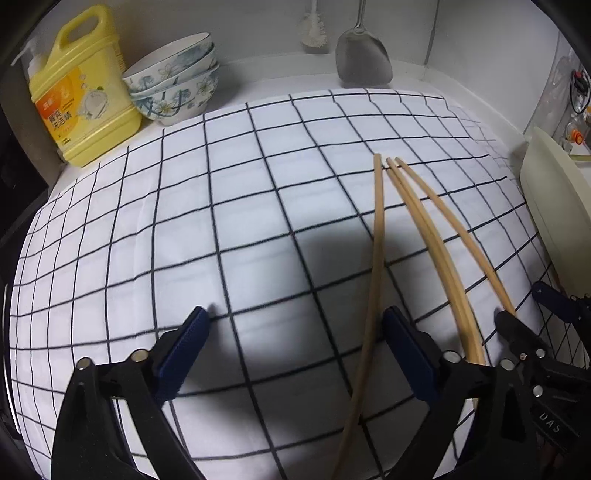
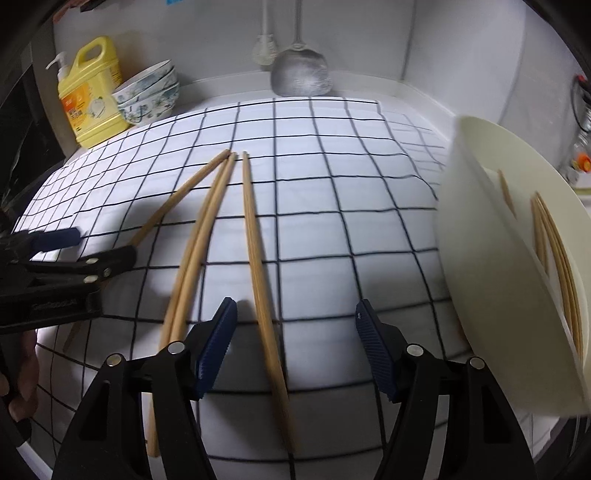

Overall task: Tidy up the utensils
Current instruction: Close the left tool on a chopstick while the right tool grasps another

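Several wooden chopsticks lie fanned out on a white cloth with a dark grid (image 1: 229, 206). In the left wrist view, my left gripper (image 1: 299, 325) is open just above the cloth. The leftmost chopstick (image 1: 376, 258) runs between its jaws, close to the right pad (image 1: 402, 339) but untouched. In the right wrist view, my right gripper (image 2: 295, 321) is open over a single chopstick (image 2: 258, 273), which lies between the jaws without touching the pads. A pair of chopsticks (image 2: 199, 236) rests just left of its left finger. The left gripper (image 2: 96, 245) shows at the left edge.
A cream utensil holder (image 2: 491, 280) with several chopsticks (image 2: 554, 251) in it stands at the right edge of the cloth. At the back are a yellow detergent jug (image 1: 85, 92), stacked floral bowls (image 1: 177, 77), a metal spatula (image 1: 364, 59) and a brush (image 1: 314, 33).
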Tool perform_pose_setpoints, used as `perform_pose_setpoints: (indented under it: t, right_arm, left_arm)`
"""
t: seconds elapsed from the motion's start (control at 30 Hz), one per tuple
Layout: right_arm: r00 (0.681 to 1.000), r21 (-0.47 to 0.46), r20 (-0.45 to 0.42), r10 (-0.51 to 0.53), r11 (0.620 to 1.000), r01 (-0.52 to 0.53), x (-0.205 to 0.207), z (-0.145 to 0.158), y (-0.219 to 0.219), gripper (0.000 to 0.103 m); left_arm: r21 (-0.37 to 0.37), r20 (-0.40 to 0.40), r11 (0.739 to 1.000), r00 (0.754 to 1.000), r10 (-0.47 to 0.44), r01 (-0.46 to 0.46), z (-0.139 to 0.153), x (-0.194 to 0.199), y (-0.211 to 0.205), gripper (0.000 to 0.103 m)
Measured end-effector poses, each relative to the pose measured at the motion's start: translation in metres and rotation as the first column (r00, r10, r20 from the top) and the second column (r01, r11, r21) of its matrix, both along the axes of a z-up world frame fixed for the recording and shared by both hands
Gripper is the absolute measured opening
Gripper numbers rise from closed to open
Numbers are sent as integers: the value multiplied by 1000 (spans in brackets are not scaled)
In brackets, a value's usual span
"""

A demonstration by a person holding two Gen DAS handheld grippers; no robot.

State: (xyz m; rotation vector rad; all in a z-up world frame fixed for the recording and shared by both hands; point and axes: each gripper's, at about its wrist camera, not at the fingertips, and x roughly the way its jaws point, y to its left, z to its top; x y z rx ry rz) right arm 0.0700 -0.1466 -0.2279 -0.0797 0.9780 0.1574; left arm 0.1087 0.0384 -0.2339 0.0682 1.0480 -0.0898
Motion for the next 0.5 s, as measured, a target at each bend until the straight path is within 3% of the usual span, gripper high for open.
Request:
perform_pose_setpoints:
  t: [0.07,0.13,0.17,0.2,0.23,0.27,0.37,0.5]
  right_arm:
    - [1000,-3,3,19,1000,-19,1,1,3,51]
    - [999,-13,3,53,999,-53,1,2,12,36]
    - [998,-17,2,64,998,-64,1,3,15,26]
    - [997,-24,2,79,997,-79,1,3,20,16]
    - [996,-31,3,84,996,-84,0,3,23,13]
    - [996,-36,5,89,995,-88,0,3,26,8]
    - [997,-18,6,80,997,-80,-3,3,24,6]
    - [999,32,3,44,999,-44,-10,6,17,6]
  left_arm:
    - [0,8,1000,1000,-24,24,3,4,-6,73]
    - [1,13,999,999,-51,51,6,5,-15,50]
    - [1,15,997,997,-72,72,7,7,-21,44]
    - [-1,14,996,996,-89,89,8,8,-25,30]
    - [-1,13,994,994,-107,107,9,8,-30,16]
    - [-1,12,992,992,-126,126,9,8,-35,10]
    - [58,35,986,987,-159,156,8,1,-44,7]
    - [42,8,985,985,-170,170,10,-8,-37,7]
